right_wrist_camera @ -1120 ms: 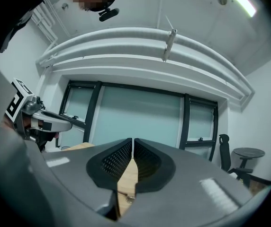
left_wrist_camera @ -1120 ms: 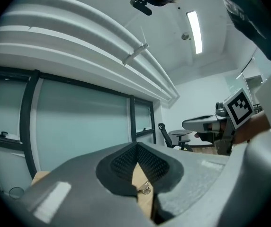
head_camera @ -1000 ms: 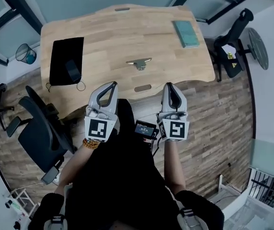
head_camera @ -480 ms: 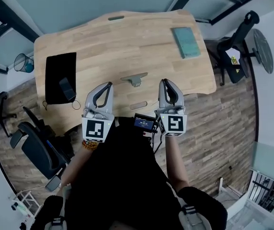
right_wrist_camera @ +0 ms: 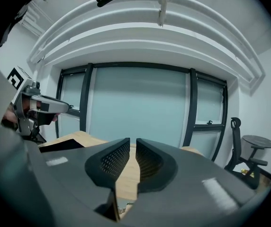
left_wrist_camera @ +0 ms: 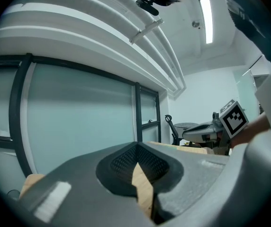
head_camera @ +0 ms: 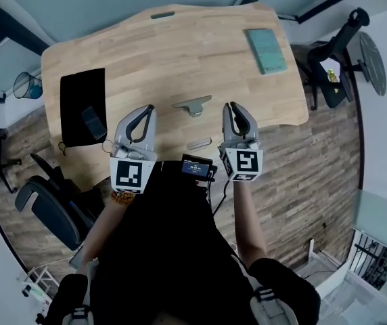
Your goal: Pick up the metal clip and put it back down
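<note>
The wooden table fills the upper middle of the head view, with a black mat at its left edge and a green notebook at upper right. The left gripper and right gripper hover over the near edge. The left's fingers are pressed together at the tips, the right's are a thin slit apart, and both are empty. The metal clip lies on the table between them, untouched. The pick-up looks not yet begun, so lifting and setting down are both left.
</note>
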{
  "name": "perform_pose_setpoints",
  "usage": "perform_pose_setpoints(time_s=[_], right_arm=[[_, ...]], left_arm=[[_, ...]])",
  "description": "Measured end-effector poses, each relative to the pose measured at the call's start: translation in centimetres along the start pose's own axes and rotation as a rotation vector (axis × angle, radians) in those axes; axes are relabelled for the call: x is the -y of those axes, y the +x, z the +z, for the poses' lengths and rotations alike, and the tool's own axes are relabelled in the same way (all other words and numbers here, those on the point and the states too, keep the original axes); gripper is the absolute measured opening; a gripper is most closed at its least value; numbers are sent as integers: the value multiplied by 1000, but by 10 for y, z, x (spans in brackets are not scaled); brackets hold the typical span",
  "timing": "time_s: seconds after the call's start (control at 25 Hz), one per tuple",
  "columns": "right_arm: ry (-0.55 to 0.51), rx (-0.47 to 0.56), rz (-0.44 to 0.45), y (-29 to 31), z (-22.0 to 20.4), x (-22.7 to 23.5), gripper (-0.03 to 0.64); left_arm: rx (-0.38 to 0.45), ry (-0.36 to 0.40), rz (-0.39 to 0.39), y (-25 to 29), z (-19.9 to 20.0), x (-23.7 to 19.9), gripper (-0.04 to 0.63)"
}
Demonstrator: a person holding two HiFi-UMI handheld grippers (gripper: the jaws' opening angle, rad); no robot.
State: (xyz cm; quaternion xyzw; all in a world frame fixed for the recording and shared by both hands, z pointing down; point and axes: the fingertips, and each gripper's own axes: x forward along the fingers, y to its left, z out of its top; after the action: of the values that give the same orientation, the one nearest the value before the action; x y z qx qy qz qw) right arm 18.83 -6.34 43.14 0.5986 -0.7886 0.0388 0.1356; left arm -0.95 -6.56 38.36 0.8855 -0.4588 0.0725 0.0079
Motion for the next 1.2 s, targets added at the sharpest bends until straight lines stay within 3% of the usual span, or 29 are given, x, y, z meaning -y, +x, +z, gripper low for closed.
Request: perform_pose_setpoints(time_s=[1.2], right_arm=[[97, -391, 54, 60, -187, -30, 215]], left_arm=[[-98, -26, 25, -26, -49, -19, 0]])
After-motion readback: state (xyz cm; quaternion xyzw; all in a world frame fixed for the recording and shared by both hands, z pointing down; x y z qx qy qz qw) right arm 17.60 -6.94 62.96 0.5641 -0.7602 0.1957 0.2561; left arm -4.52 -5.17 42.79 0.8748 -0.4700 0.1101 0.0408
